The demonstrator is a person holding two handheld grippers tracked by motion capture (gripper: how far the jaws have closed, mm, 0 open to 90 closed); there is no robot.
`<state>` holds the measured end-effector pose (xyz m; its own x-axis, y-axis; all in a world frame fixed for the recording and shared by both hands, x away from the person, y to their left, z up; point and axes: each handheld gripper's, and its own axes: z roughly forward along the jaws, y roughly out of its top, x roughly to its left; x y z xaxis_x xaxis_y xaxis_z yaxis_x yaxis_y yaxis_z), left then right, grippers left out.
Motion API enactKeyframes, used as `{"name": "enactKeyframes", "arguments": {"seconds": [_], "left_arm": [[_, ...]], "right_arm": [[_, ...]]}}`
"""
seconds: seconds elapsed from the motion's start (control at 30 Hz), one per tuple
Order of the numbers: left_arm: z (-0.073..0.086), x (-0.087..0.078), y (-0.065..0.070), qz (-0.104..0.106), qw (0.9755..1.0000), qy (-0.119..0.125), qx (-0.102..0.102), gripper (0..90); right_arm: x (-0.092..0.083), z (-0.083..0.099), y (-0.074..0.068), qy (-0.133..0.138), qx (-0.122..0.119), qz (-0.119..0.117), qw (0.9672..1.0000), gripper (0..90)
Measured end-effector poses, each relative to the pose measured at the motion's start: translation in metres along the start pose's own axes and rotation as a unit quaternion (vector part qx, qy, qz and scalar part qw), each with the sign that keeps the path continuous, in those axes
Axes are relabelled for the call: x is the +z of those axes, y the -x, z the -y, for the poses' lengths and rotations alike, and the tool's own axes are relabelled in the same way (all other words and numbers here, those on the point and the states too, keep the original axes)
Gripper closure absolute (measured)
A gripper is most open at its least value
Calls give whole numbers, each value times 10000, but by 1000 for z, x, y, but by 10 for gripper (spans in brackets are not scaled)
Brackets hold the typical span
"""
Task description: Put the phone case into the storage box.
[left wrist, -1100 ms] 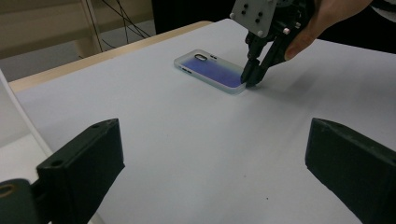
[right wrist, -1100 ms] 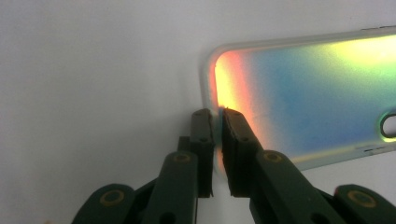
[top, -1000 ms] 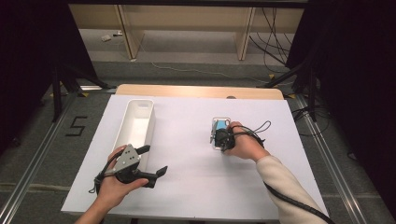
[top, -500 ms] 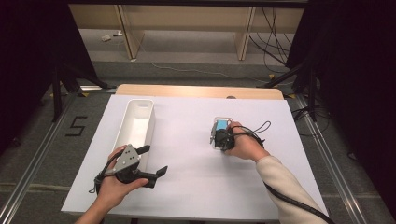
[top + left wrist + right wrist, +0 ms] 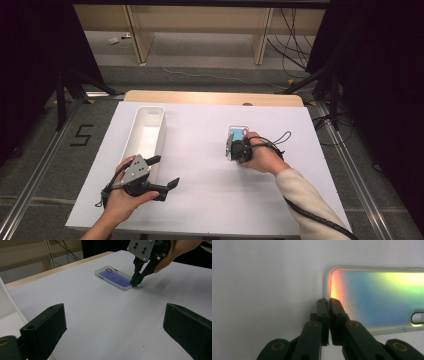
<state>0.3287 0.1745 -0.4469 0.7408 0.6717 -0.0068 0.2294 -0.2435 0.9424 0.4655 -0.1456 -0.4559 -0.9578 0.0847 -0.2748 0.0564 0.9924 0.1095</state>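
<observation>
We are pinching the near short rim of the phone case [image 5: 237, 136] with our right gripper [image 5: 233, 148], jaws clenched on that edge; in the right gripper view the pads [image 5: 329, 305] are meeting right at the case's corner wall. From the gripper, the case is lying straight ahead, flat on the white mat [image 5: 200, 200], its long axis running away from us toward the far edge, well to the right of the tray [image 5: 145, 131]. Our left gripper [image 5: 159, 175] is resting released at the tray's near end, far from the case, so the right hand is the nearer one. Against the earlier frames, the right jaws have just been closing with the rim between them; both hands and the case are sitting where they were.
</observation>
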Motion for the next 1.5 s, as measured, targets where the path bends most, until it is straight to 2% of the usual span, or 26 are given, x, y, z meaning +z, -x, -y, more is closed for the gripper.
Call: {"name": "enactKeyframes", "arguments": {"seconds": [0.07,0.13,0.2,0.37,0.43,0.57,0.67,0.77,0.8,0.9,1.07,1.1,1.13,1.2,1.3,1.37,1.43,1.47,1.5], "left_arm": [[0,0,0,2,10000,-2,-15,40],[0,0,0,0,10000,-1,-8,41],[0,0,0,1,10000,-1,-9,41],[0,0,0,-3,10000,2,-1,41],[0,0,0,-3,10000,1,-11,42],[0,0,0,-5,10000,2,-18,43],[0,0,0,-6,10000,1,-18,45],[0,0,0,-9,10000,2,-17,46],[0,0,0,-13,10000,5,-14,47],[0,0,0,-13,10000,3,-19,47],[0,0,0,-17,10000,3,-20,48],[0,0,0,-16,10000,2,-19,48],[0,0,0,-20,10000,1,-14,49],[0,0,0,-21,10000,0,-21,50],[0,1,0,-31,10000,-2,-31,51],[-1,1,0,-35,10000,-16,-27,51],[-1,1,0,-32,10000,-24,-44,52],[-1,2,0,-14,10000,-3,12,52],[-1,1,1,-21,10000,-19,-30,52]], "right_arm": [[-1,0,-1,4,32,27,10000,885],[-1,1,-1,49,-105,62,9999,888],[-3,1,-3,75,-5,56,10000,889],[-7,3,-5,118,-78,162,9998,890],[-10,3,-7,190,-179,243,9994,891],[-13,4,-12,209,-134,279,9993,891],[-18,4,-16,310,-277,376,9984,891],[-21,5,-19,355,-252,409,9982,891],[-22,5,-18,384,-351,419,9978,891],[-26,7,-24,471,-281,431,9976,891],[-31,9,-31,564,-375,521,9963,891],[-32,10,-34,581,-315,517,9965,891],[-33,11,-34,625,-402,554,9957,891],[-34,12,-38,661,-365,571,9955,891],[-37,13,-42,733,-391,563,9950,891],[-38,13,-46,822,-287,514,9949,891],[-39,13,-49,847,-301,538,9945,891],[-39,12,-50,877,-334,503,9943,891],[-40,11,-52,897,-330,546,9939,892]]}}
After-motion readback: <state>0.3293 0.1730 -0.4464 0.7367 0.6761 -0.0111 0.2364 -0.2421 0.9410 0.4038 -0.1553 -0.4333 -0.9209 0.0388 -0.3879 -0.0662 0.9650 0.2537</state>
